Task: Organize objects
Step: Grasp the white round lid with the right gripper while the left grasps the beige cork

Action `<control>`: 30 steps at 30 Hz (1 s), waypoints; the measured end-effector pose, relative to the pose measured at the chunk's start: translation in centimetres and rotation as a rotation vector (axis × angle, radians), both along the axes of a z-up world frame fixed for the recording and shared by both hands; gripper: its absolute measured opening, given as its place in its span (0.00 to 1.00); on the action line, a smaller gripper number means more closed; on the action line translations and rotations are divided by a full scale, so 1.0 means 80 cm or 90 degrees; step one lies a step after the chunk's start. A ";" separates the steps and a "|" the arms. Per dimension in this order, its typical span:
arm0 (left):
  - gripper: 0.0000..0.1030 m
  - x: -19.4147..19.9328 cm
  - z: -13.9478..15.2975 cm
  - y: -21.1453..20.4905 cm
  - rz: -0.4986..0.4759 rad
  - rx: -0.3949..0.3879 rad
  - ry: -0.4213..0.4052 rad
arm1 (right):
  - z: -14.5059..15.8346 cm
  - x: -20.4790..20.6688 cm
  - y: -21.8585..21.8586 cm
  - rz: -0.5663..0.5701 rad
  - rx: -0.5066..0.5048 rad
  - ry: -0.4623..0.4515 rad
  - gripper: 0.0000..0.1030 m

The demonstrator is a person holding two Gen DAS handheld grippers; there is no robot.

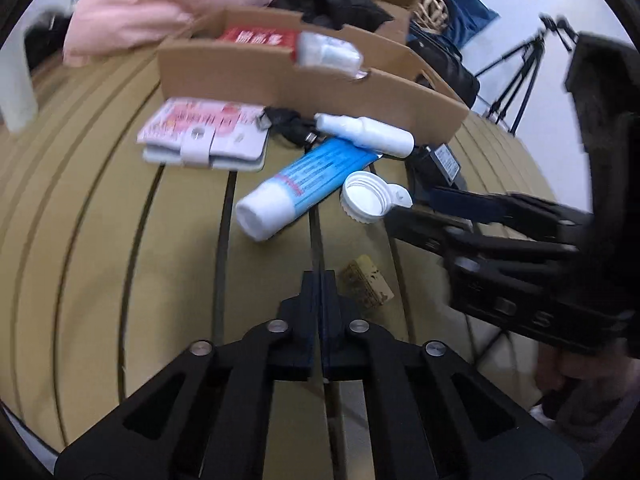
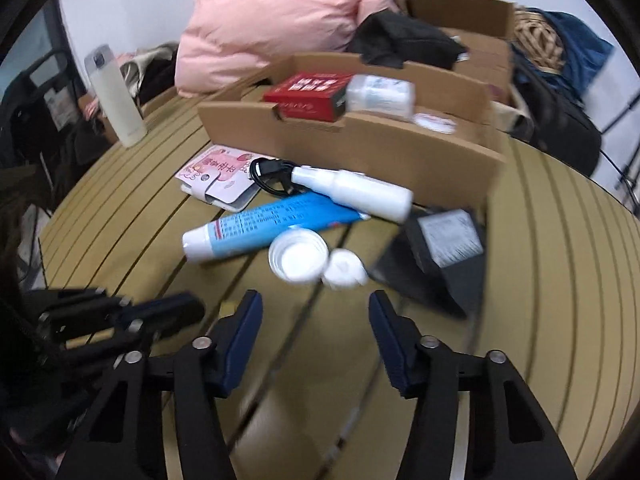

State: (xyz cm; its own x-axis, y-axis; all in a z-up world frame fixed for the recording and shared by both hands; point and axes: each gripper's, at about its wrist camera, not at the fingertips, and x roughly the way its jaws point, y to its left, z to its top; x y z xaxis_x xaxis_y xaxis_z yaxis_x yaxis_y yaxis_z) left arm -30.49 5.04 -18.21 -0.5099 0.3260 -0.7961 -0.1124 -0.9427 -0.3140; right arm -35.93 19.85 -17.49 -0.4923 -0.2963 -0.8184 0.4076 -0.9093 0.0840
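Table (image 2: 132, 216) of tan slats with dark gaps carries everything shown. Pink padded garment (image 2: 256, 28) lies heaped at its far side, a black cloth (image 2: 400, 42) beside it.

Cardboard tray (image 2: 360, 148), long and low-walled, stands in front of the garment; it holds a red box (image 2: 308, 96) and, touching that box, a clear bottle (image 2: 380, 94) lying on its side.

Loose items lie on the table just in front of the tray wall:
- black power adapter (image 2: 448, 248) at the right, tilted, label up;
- blue tube with white cap (image 2: 260, 228), lying slantwise, its crimped end under the white spray bottle (image 2: 356, 192);
- pink-and-white wallet (image 2: 218, 178) at the left, snap closed;
- black cable (image 2: 268, 178), coiled between wallet and spray bottle;
- white flip-top cap (image 2: 304, 258), open, hollow side up, just beside the tube;
- cork (image 1: 366, 284), small and speckled, nearest the left claw.

White flask (image 2: 114, 96) stands upright at the table's far left edge.

Left claw (image 1: 320, 280): fingers pressed together with nothing between them, tips over a gap between slats, beside the cork but apart from it. Right claw (image 2: 316, 308): fingers apart, empty, tips short of the flip-top cap; no contact with it.
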 end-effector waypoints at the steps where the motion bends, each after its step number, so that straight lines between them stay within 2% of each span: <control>1: 0.00 0.000 -0.001 -0.004 -0.003 0.022 -0.013 | -0.004 -0.007 -0.007 0.011 0.002 -0.002 0.53; 2: 0.00 0.001 -0.002 -0.004 -0.010 0.029 -0.019 | -0.008 -0.015 -0.014 0.021 0.005 -0.005 0.53; 4: 0.03 0.006 -0.003 0.003 -0.019 0.008 -0.009 | -0.014 -0.026 -0.026 0.038 0.009 -0.012 0.53; 5: 0.11 0.008 -0.004 0.007 -0.028 -0.001 -0.002 | -0.020 -0.032 -0.033 0.044 0.020 -0.017 0.52; 6: 0.24 0.010 -0.006 0.013 -0.039 -0.010 0.000 | -0.025 -0.036 -0.040 0.047 0.035 -0.014 0.48; 7: 0.28 0.011 -0.009 0.019 -0.046 -0.016 0.000 | -0.027 -0.038 -0.046 0.047 0.052 -0.005 0.43; 10: 0.33 0.010 -0.009 0.031 -0.060 -0.006 0.008 | -0.023 -0.036 -0.046 0.053 0.053 -0.002 0.43; 14: 0.50 0.001 -0.007 0.049 -0.062 -0.013 0.032 | -0.003 -0.014 -0.021 0.023 0.069 0.031 0.43; 16: 0.50 -0.004 -0.010 0.058 -0.059 -0.024 0.041 | 0.008 -0.005 0.004 -0.014 0.040 0.030 0.43; 17: 0.47 -0.007 -0.013 0.061 -0.057 -0.037 0.043 | 0.015 0.001 0.022 -0.031 0.010 0.027 0.43; 18: 0.26 -0.007 -0.013 0.064 -0.052 -0.063 0.057 | 0.020 0.007 0.035 -0.045 -0.009 0.025 0.43; 19: 0.27 -0.008 -0.014 0.066 -0.060 -0.086 0.061 | 0.024 0.013 0.049 -0.062 -0.021 0.023 0.43; 20: 0.27 -0.009 -0.013 0.065 -0.067 -0.089 0.061 | 0.028 0.020 0.060 -0.079 -0.029 0.022 0.43; 24: 0.26 0.003 -0.007 0.049 -0.068 -0.063 0.053 | 0.034 0.049 0.075 -0.105 -0.046 0.014 0.43; 27: 0.26 0.032 0.030 0.027 -0.076 0.003 0.090 | 0.036 0.072 0.067 -0.098 -0.059 0.005 0.43; 30: 0.27 0.067 0.072 0.011 -0.078 -0.004 0.117 | 0.045 0.097 0.053 -0.086 -0.063 0.009 0.43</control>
